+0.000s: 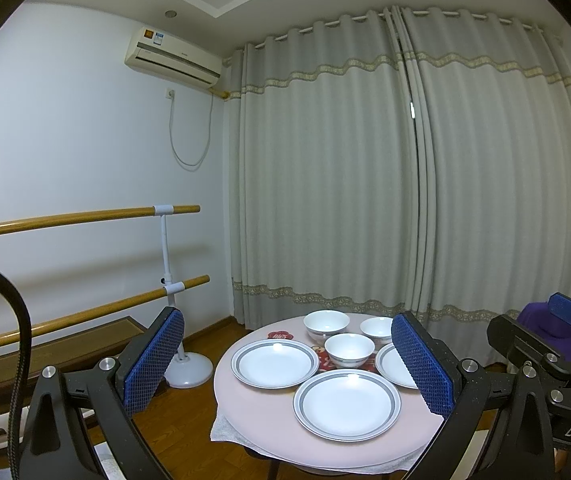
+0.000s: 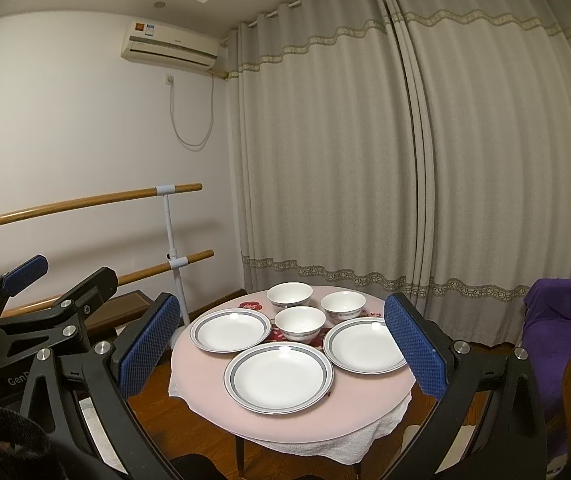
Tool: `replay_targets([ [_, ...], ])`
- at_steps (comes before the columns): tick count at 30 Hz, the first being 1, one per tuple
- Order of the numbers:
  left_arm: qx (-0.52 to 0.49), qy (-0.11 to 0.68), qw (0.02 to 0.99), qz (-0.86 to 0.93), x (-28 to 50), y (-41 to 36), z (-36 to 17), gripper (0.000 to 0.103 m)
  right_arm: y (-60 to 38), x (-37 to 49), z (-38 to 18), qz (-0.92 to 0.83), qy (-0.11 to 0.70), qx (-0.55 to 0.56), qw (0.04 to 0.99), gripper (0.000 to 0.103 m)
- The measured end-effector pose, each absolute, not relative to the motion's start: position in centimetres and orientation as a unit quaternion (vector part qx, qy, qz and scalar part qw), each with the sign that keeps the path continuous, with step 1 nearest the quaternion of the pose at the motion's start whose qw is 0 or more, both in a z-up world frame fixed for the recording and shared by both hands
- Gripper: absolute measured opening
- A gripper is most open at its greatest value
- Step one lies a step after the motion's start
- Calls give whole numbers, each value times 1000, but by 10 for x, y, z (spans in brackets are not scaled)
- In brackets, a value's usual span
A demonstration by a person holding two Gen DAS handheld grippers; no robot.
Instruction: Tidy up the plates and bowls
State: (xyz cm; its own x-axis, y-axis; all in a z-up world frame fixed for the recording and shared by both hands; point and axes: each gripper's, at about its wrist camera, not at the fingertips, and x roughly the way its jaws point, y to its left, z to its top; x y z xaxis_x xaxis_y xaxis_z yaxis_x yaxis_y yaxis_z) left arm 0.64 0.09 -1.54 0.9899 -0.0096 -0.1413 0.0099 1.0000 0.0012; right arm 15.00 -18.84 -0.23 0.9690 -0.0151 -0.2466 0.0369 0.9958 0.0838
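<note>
Ballet barre (image 1: 85, 216) left of table (image 2: 285, 416); curtain (image 2: 405, 160) behind; purple cloth (image 2: 557, 320) right.

Both views are evenly lit by soft indoor light from overhead, slightly dim and cool. Small white glare spots sit on the front plate (image 1: 347, 404) (image 2: 278, 377) and the bowls. Shadows are faint. Focus is sharp at centre; fisheye bending curves the curtains (image 1: 405, 168) (image 2: 425, 152), and black vignetting fills the corners.
</note>
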Motion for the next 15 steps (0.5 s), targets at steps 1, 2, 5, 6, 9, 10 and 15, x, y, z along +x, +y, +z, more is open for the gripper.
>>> replay_targets([
  [1,1,71,997,-5,7,1,-16,102,-189,150,-2,-13,124,44,991,103],
  [2,1,71,997,-5,6,1,-15,102,-190,150,-3,-13,123,44,991,103],
  [5,1,70,998,-5,7,1,-16,102,-190,150,-3,-13,123,44,991,103],
  [6,1,71,997,-5,6,1,-16,102,-189,150,-3,-14,123,44,991,103],
  [9,2,70,998,-5,6,0,-16,102,-190,150,-2,-13,123,45,991,103],
  [10,2,71,997,-5,6,0,-16,102,-190,150,-2,-13,123,45,991,103],
  [15,5,73,997,-5,8,-1,-18,102,-188,151,-3,-15,125,46,991,103],
])
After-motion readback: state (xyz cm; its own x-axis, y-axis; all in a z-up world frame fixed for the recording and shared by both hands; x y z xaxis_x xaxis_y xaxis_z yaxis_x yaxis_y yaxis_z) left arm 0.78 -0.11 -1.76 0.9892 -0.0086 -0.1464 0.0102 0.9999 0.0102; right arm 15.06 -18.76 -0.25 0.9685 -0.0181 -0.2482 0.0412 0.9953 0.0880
